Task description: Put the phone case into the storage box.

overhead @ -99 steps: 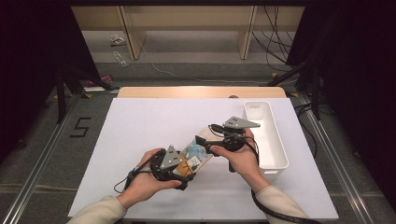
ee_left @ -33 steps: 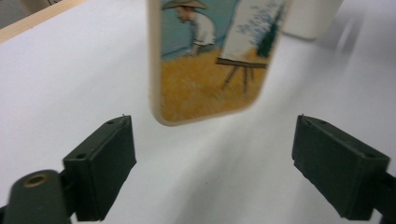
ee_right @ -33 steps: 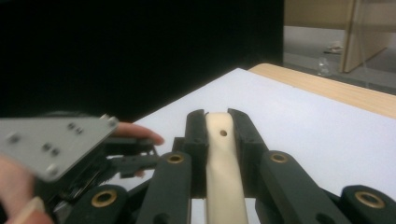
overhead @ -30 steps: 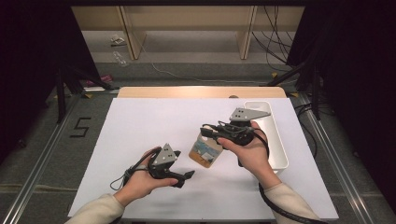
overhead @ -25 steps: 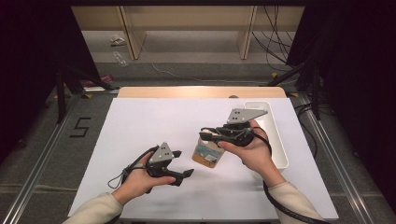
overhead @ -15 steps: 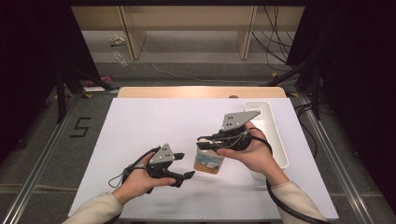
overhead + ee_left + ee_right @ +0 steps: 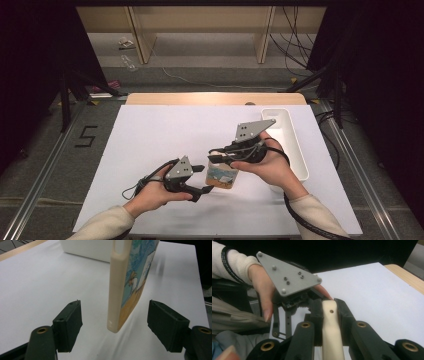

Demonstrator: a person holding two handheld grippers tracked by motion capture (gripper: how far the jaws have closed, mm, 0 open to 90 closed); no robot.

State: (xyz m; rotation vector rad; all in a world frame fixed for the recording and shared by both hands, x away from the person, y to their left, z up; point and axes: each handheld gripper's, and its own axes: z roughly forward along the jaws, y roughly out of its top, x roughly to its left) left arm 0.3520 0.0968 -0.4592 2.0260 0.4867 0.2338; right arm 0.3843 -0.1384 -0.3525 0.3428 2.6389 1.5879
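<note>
The right hand-held gripper [image 7: 216,156] is clenched on a phone case [image 7: 221,176], a flat cream-edged item with a blue, white and orange printed face. In the right gripper view, both black jaws press against the flat sides of the phone case [image 7: 331,327], with its cream edge, pierced by a small hole, standing between them. In the high view, the case hangs from this grip above the white bench [image 7: 150,140], near the front centre of its surface, with its lower end toward the bench. The left hand-held gripper [image 7: 202,180] is released: its jaws have just been closing, yet the left gripper view shows a clear gap on both sides between the pads and the phone case [image 7: 130,285]. The lower end of the case lies between those two jaws without contact, closer to the right-hand one in that view. The case stands on edge there, nearly upright, with the printed face turned toward the right-hand jaw. The left hand-held gripper [image 7: 115,330] points level across the bench toward a white tray [image 7: 85,250] beyond the case. In the high view, this white tray [image 7: 295,145] sits at the right side of the bench, just beside the person's right hand [image 7: 270,167].
</note>
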